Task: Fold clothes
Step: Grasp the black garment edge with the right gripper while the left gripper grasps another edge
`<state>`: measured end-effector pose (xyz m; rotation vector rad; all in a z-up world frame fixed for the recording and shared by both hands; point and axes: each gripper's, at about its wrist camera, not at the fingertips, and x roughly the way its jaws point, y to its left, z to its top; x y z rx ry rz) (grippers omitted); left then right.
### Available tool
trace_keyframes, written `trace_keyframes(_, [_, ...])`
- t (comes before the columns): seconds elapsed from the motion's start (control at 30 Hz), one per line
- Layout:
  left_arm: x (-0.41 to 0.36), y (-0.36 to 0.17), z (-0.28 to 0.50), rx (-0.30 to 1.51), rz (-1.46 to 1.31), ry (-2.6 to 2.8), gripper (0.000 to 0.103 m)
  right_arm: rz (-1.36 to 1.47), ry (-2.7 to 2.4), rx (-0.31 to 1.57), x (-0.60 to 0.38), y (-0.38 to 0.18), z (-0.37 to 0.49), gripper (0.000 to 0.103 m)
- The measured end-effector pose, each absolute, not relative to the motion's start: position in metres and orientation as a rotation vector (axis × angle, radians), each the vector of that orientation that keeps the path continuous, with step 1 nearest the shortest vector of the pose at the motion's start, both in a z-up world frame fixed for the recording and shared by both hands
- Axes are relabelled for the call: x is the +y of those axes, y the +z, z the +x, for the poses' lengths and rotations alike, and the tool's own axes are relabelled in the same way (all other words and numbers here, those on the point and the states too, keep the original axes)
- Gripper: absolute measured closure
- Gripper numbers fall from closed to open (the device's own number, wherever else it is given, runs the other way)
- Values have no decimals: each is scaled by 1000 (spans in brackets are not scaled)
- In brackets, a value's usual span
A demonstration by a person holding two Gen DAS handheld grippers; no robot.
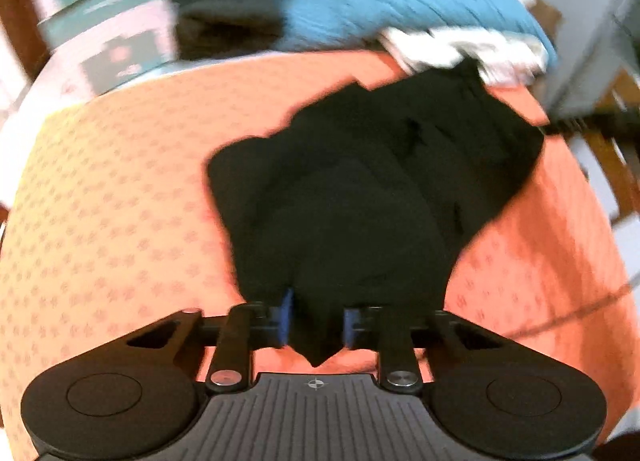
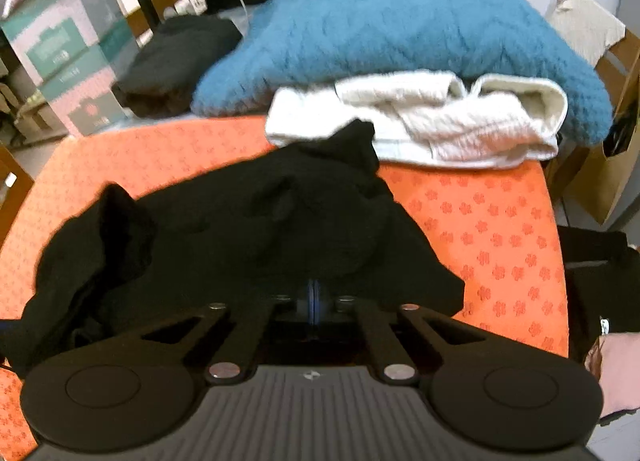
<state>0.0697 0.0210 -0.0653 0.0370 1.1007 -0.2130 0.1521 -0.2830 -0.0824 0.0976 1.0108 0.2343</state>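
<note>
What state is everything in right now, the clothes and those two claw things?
Left gripper: jaws partly apart, black cloth between them.
Right gripper: shut on the black garment.
Black garment: crumpled, unfolded on the orange tablecloth.
White garment: folded.
Blue sweater: heaped behind the white one.

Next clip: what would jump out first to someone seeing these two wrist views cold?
The black garment sprawled across the orange patterned tablecloth dominates both views, with the left gripper and the right gripper each pinching its near edge. Behind it, at the far side of the table, a fluffy teal sweater is heaped over a folded white garment.
</note>
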Motion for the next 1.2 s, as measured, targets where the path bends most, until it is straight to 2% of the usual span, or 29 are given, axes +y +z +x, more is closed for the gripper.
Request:
trace_keyframes(0.33, [96, -32, 71, 986, -134, -23, 93, 102, 255, 962, -280, -48, 117, 102])
trace_keyframes(0.93, [226, -50, 46, 965, -357, 231, 94, 118, 313, 1000, -248, -49, 62, 100])
trace_keyframes(1.07, [240, -58, 44, 987, -395, 224, 92, 116, 343, 1002, -234, -49, 48, 100])
trace_keyframes(1.17, [243, -64, 45, 1007, -397, 206, 85, 115, 372, 1001, -228, -48, 38, 99])
trace_keyframes(1.2, [245, -67, 46, 1013, -398, 200, 78, 110, 377, 1002, -228, -48, 37, 95])
